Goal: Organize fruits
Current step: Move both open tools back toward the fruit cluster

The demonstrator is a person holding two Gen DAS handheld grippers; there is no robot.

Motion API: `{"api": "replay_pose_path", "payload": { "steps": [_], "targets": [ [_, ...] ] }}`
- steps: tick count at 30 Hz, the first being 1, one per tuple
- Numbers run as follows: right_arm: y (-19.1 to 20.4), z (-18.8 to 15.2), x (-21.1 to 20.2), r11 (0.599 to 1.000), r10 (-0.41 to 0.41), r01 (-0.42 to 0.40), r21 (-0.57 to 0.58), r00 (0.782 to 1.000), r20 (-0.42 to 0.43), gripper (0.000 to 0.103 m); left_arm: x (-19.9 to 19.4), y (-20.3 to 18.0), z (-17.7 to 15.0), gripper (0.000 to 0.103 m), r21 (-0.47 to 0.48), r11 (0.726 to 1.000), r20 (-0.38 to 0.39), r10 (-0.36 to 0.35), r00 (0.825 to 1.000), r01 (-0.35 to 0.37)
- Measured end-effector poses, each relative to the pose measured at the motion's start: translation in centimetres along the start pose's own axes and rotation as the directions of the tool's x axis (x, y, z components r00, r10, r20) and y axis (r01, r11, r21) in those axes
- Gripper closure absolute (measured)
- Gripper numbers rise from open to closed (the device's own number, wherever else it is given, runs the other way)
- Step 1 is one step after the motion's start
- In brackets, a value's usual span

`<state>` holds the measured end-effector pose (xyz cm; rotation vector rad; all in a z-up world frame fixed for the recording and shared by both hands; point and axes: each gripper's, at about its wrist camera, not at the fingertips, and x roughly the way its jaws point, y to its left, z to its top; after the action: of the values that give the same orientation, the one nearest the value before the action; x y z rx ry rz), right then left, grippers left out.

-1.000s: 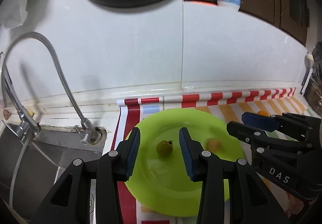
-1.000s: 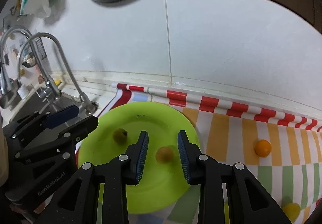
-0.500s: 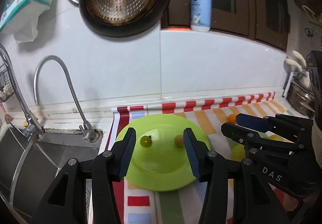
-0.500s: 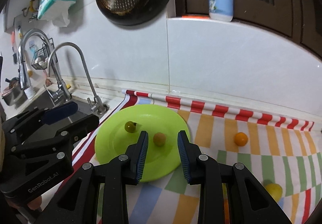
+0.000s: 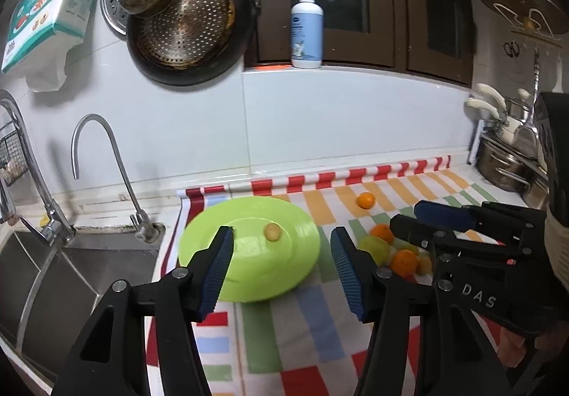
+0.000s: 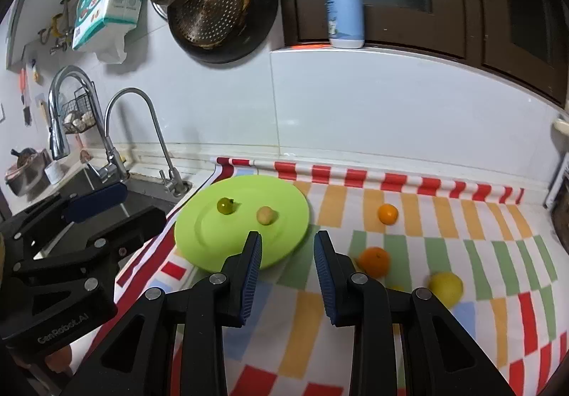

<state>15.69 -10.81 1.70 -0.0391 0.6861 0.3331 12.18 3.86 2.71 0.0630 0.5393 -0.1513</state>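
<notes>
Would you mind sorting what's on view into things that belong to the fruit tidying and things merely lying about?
Job:
green plate
green fruit
tan fruit
small orange
big orange
yellow fruit

Lying about:
tap
sink
pan
soap bottle
pot

The left hand-held gripper points forward and downward, its blue-padded jaws well apart after just opening wider, with nothing gripped between them. The right hand-held gripper also tilts downward beside it, its jaws drawn in to their narrowest gap and holding nothing. A bit of the person's hand shows beneath the right tool's body.
</notes>
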Motion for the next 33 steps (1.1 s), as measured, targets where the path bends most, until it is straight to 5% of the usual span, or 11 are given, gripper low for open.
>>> {"api": "replay_pose_path", "payload": {
  "steps": [18, 33],
  "targets": [
    [-4.2, -4.0, -5.2, 0.993, -0.115, 0.114, 0.038, 0.993, 0.03, 0.062, -1.9, -5.2, -1.8, 0.035, 0.072, 0.992, 0.021, -0.105, 0.994, 0.103],
    [-7.6, -6.4, -5.0, 0.975, -0.215, 0.216, 0.058, 0.976, -0.013, 0.058, 1.1, -8.9, -3.1, 0.035, 0.119, 0.97, -0.006, -0.213, 0.977, 0.212]
  ]
}}
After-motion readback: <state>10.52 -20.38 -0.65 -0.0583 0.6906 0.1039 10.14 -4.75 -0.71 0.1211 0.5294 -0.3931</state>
